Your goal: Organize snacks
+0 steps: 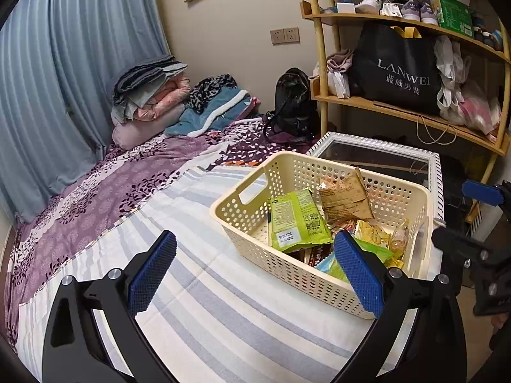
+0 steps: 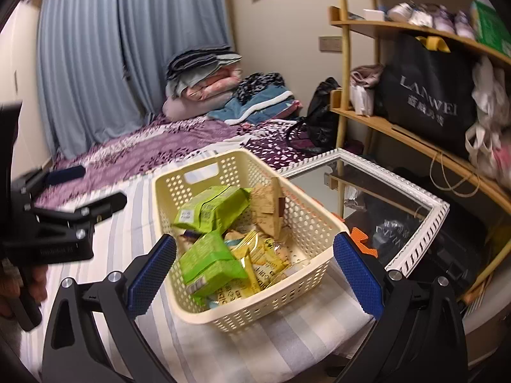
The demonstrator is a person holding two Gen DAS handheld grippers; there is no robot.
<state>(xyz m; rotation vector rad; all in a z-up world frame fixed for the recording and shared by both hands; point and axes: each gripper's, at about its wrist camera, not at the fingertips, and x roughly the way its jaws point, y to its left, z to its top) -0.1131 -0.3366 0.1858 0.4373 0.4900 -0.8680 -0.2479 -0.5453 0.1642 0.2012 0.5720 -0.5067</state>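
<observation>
A cream perforated basket point(image 1: 287, 271) point(image 2: 255, 314) stands on the striped bed sheet point(image 1: 223, 319). It holds snack packets: a green one point(image 1: 297, 220) point(image 2: 210, 207), a second green one point(image 2: 207, 261), a brown one point(image 1: 345, 198) point(image 2: 268, 210) and yellow ones point(image 1: 373, 234) point(image 2: 262, 255). My left gripper point(image 1: 255, 274) hovers open at the basket's near left side, its pads touching nothing. My right gripper point(image 2: 255, 274) is open above the basket's near end and holds nothing. Each gripper shows in the other's view: the right gripper point(image 1: 472, 217) and the left gripper point(image 2: 92, 188).
A white-framed mirror point(image 1: 437, 172) point(image 2: 415, 249) lies just beyond the basket. A wooden shelf point(image 1: 399, 111) behind it carries a black bag point(image 1: 396, 67), shoes and boxes. Folded bedding point(image 1: 150, 95) and a black backpack point(image 1: 293, 102) sit at the bed's far end by blue curtains.
</observation>
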